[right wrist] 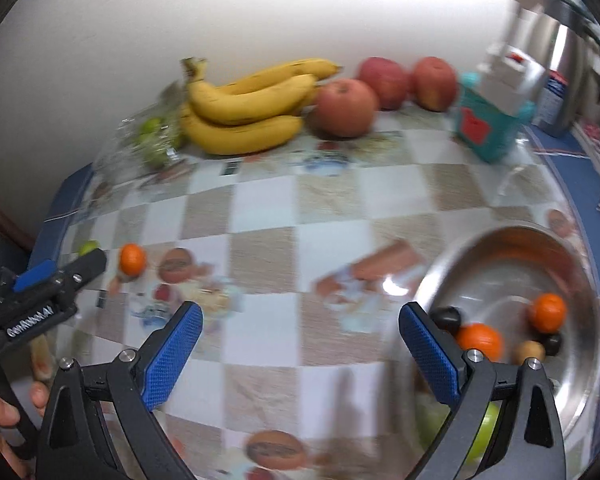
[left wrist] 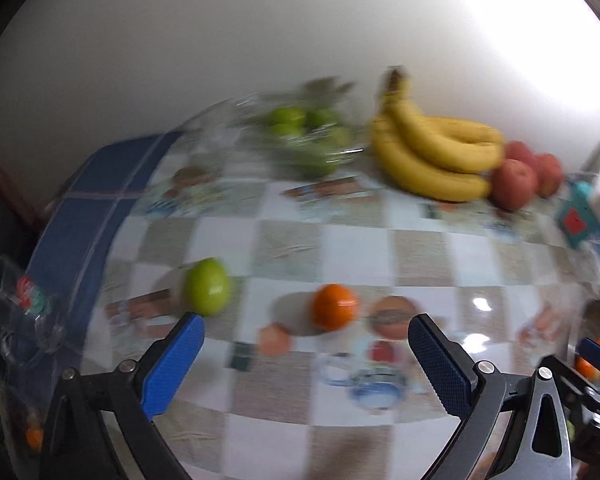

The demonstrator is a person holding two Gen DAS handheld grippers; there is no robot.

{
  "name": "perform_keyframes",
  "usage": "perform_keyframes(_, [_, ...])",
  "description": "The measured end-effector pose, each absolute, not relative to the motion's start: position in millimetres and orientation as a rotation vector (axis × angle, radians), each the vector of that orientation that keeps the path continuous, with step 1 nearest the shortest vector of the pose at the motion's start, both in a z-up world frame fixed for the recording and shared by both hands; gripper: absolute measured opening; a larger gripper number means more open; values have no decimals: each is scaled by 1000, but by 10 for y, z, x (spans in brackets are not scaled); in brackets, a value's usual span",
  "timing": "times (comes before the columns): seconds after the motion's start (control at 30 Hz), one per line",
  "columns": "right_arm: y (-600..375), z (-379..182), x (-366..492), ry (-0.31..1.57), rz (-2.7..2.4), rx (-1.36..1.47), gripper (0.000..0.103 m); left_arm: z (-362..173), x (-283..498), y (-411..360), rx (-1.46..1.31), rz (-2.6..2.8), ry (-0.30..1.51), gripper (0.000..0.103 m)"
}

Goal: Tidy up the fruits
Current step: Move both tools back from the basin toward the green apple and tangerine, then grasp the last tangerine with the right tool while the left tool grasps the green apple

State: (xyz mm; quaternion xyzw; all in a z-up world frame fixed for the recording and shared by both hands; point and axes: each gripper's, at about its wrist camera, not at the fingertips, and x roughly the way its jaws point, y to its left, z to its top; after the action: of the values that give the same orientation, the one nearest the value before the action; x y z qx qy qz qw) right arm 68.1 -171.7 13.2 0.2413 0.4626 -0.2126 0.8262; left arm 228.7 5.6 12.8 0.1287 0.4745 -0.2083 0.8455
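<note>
Left gripper (left wrist: 306, 336) released, blue pads spread wide and holding nothing, hanging low over the checked tablecloth (left wrist: 356, 248). Just past its fingertips, a loose orange (left wrist: 335, 306) sitting on the cloth, roughly centred between the two pads but beyond them, not touched. Further left, close to the left pad's tip, a green apple (left wrist: 207, 286), also loose on the cloth.

Along the far edge against the white wall (left wrist: 220, 40), from left to right: a clear bag of green fruit (left wrist: 308, 140), blurred; a bunch of bananas (left wrist: 432, 152); red apples (left wrist: 514, 182) pressed up beside the bananas; a teal carton (left wrist: 576, 220) at the far right.

Right gripper (right wrist: 300, 334) likewise released, pads wide apart, empty, over the near middle of the table. To its right, a steel bowl (right wrist: 512, 248) on the near right of the cloth, its left rim just beside the right pad. Inside the bowl: two oranges (right wrist: 480, 340), two dark round fruits (right wrist: 446, 317), one small tan fruit (right wrist: 530, 351), and something green (right wrist: 482, 434) low down, mostly hidden behind the gripper's frame.

Same loose orange seen at far left in the right wrist view, next to the tip of the other gripper, with a person's hand (right wrist: 4, 416) gripping that tool's handle at the left edge. Steel kettle (right wrist: 560, 52) at the far right corner, behind the carton.
</note>
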Motion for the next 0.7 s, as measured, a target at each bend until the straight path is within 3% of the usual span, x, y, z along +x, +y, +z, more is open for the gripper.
perform_keyframes(0.47, [-1158,-125,1709,1036,-311,458,99,-211,2986,742,25,-432,1152,101])
perform_keyframes(0.7, [-858,-290,2124,1065,-239,420,99,-349,3146,808,7,-427,1173,93])
